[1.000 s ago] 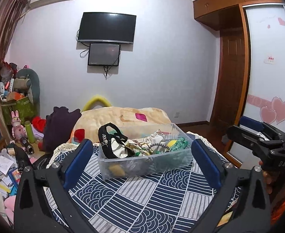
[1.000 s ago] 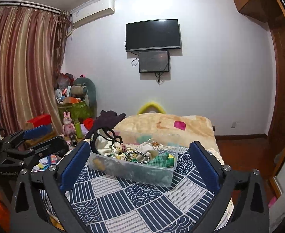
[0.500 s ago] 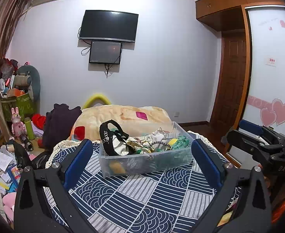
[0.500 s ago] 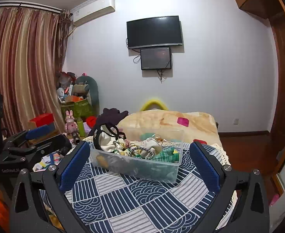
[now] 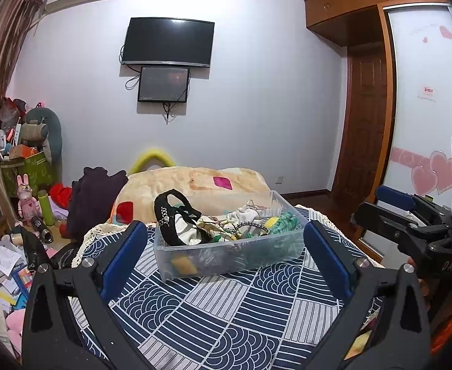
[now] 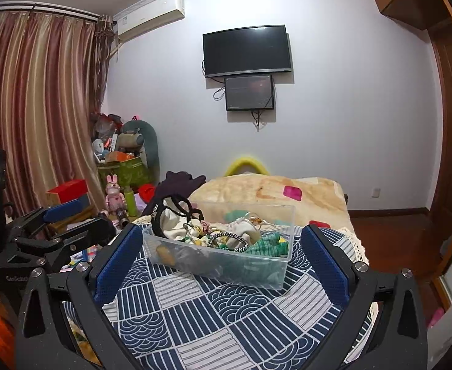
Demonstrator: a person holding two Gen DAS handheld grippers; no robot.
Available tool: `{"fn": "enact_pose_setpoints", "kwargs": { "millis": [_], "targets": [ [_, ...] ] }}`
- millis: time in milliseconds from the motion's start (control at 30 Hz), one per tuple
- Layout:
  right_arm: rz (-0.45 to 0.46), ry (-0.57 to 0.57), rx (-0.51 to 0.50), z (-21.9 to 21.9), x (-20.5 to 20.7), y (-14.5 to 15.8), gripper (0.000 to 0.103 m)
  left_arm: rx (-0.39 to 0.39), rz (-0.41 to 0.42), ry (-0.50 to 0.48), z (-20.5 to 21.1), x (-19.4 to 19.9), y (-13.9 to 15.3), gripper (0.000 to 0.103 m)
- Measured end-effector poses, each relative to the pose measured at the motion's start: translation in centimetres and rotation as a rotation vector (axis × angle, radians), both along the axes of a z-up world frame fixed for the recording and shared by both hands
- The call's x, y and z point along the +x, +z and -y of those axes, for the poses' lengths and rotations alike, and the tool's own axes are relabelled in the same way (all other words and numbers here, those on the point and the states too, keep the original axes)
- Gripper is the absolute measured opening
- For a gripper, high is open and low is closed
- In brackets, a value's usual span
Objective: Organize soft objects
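A clear plastic bin [image 5: 226, 254] [image 6: 226, 265] sits on a blue and white patterned cloth [image 5: 213, 311] [image 6: 226, 317]. It holds a jumble of soft items: a black strap [image 5: 167, 215] [image 6: 156, 215] standing over the rim, white cloth [image 5: 246, 214], a green knitted piece [image 5: 284, 220] [image 6: 267, 245] and a beaded band [image 6: 229, 240]. My left gripper [image 5: 224, 256] is open and empty, short of the bin. My right gripper [image 6: 221, 257] is open and empty, also short of the bin. Each gripper shows at the edge of the other's view [image 5: 410, 225] [image 6: 50, 231].
A bed with a beige blanket [image 5: 195, 185] lies behind the cloth, with a dark garment [image 5: 93, 191] at its left. Toys, boxes and papers [image 5: 16, 215] clutter the floor on the left. A wooden door and wardrobe [image 5: 364, 123] stand on the right.
Both views have tilted up slightly and the bin sits a little lower in frame. Both grippers stay open and empty.
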State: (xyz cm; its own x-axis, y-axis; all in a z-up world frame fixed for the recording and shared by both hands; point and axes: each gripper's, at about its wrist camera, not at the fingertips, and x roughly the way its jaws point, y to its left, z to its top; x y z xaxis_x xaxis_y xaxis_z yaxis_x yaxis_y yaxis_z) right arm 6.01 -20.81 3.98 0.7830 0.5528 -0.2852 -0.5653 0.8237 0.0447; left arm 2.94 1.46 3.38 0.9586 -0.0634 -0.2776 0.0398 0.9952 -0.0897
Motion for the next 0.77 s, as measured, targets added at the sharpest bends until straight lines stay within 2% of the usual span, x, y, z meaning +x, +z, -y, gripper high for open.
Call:
{"fn": "enact_pose_setpoints", "kwargs": {
  "millis": [767],
  "targets": [
    [-0.002,0.008,0.0,-0.33,-0.18,0.22,0.103,-0.018,-0.011,-0.027,0.04,0.16,-0.1,0.103]
  ]
}}
